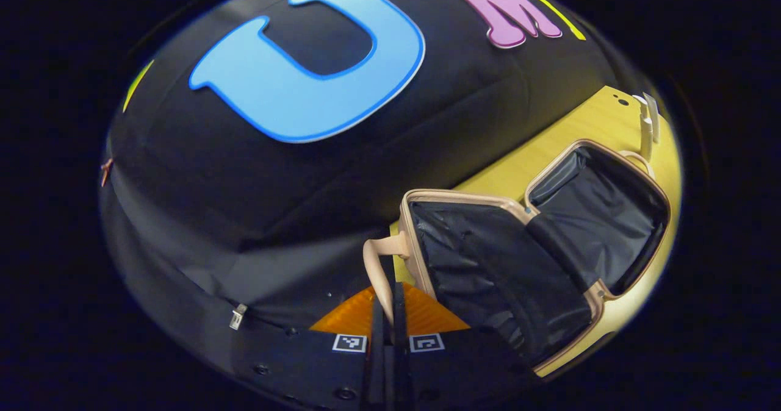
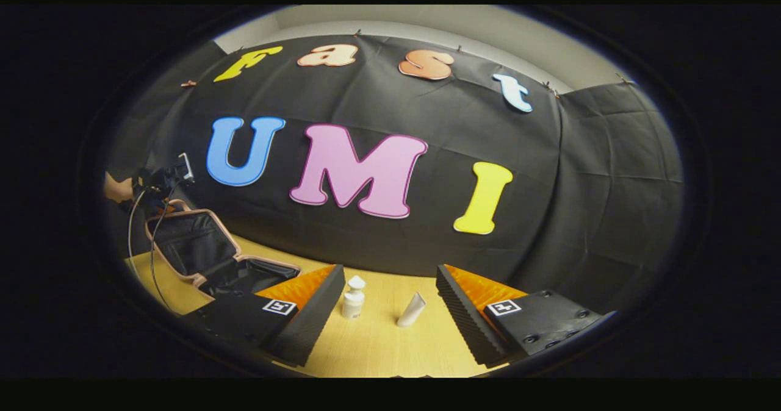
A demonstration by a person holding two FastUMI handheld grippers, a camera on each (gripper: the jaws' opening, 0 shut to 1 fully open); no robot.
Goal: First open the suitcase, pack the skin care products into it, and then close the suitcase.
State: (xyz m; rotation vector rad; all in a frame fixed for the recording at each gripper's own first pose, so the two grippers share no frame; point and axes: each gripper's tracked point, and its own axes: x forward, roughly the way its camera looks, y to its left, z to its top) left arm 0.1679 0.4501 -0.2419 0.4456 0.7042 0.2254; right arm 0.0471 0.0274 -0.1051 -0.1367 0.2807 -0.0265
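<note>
We see the suitcase point(image 1: 537, 246) lying open on the yellow table point(image 1: 586, 130), its lid point(image 2: 192, 240) raised and its dark lining bare. In the left gripper view, the left gripper point(image 1: 388, 313) has its jaws clamped on the suitcase's handle point(image 1: 383, 258) at the lid's edge. In the right gripper view, a small white bottle point(image 2: 353, 297) and a white tube point(image 2: 412, 309) stand near each other on the table, between the wide-apart jaws of the right gripper point(image 2: 390, 319), untouched. We also see a hand point(image 2: 117, 188) holding the other gripper at the lid.
</note>
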